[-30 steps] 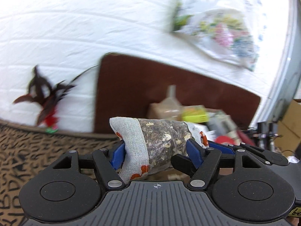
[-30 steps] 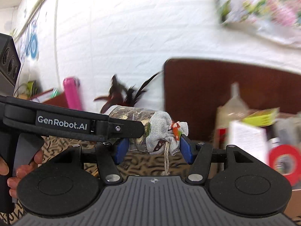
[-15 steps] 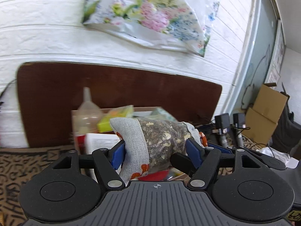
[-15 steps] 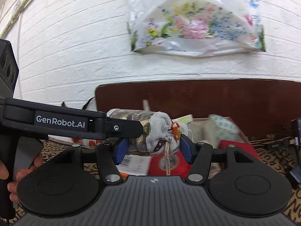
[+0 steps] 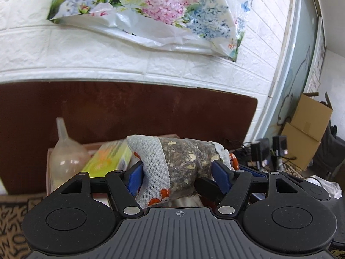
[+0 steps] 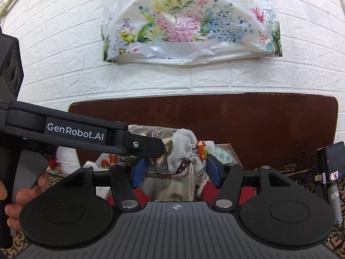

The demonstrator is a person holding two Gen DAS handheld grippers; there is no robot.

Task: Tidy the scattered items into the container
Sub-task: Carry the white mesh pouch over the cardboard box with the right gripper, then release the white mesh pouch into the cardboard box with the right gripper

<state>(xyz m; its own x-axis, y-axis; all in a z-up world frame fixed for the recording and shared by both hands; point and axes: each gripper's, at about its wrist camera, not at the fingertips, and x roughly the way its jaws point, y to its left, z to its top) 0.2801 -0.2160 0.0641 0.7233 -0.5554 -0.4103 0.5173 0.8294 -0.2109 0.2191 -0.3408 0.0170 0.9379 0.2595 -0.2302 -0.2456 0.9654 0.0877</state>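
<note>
Both grippers hold one cloth pouch of dried herbs (image 5: pixel 183 161), lying level in the air. My left gripper (image 5: pixel 176 172) is shut on its clear middle and plain cloth end. My right gripper (image 6: pixel 175 169) is shut on its gathered drawstring end (image 6: pixel 185 155), with the cord hanging down. The pouch is above a cardboard box (image 5: pixel 48 172) that holds a yellow-green carton (image 5: pixel 107 159), a clear squeeze bottle (image 5: pixel 66 153) and red items (image 6: pixel 228 194). The left gripper's arm (image 6: pixel 82 133) crosses the right wrist view.
A brown board (image 6: pixel 258 120) leans on the white brick wall behind the box. A floral plastic bag (image 6: pixel 185 26) hangs above. Chargers and cables (image 5: pixel 267 151) and cardboard cartons (image 5: pixel 306 133) lie at the right. A patterned mat (image 5: pixel 13 211) covers the floor.
Both grippers have carried the pouch to the right, from beside the feather toy to above the box. The grip on the pouch is the same.
</note>
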